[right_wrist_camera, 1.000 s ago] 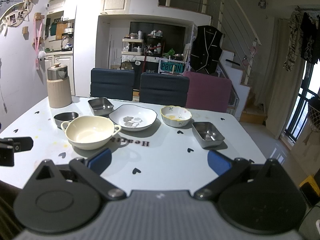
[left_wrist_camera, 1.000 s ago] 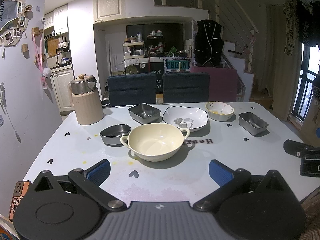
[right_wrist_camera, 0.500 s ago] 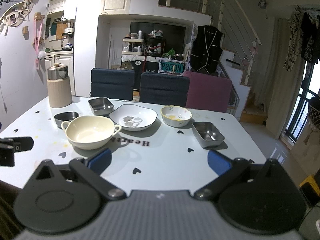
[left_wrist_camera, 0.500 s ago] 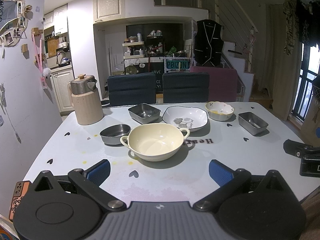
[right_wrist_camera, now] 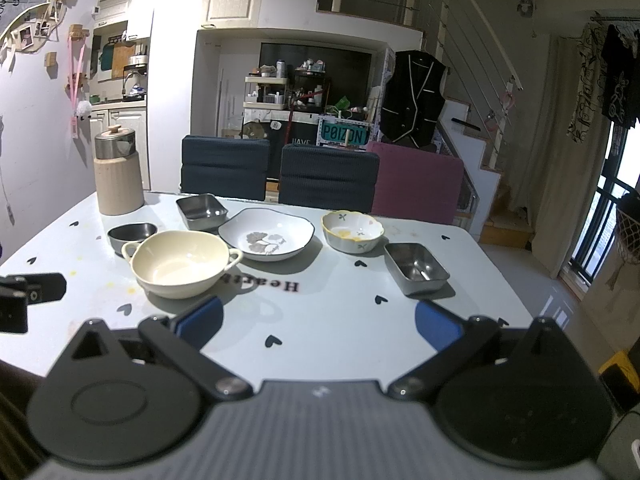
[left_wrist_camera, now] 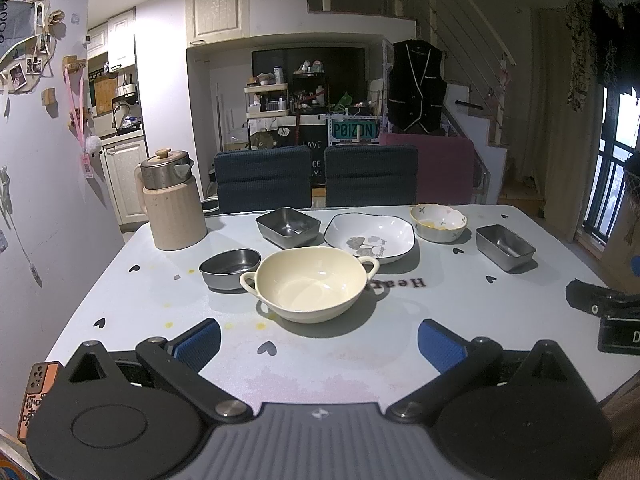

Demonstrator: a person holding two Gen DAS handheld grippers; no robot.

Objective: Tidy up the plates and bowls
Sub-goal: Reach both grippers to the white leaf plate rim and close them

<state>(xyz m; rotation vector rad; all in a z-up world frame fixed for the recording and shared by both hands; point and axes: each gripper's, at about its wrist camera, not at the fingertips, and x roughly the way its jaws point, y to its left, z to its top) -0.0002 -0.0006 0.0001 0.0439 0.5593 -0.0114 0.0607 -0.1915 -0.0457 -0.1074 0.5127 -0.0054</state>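
Covering the pale heart-print table, dishes sit before dark chairs; both claws gape wide, empty.

The right gripper is cut off by the right edge of the left wrist view, so its jaws cannot be seen — and the left gripper is cropped likewise at the right wrist view's left edge. The small items on the far shelf cannot be told apart.
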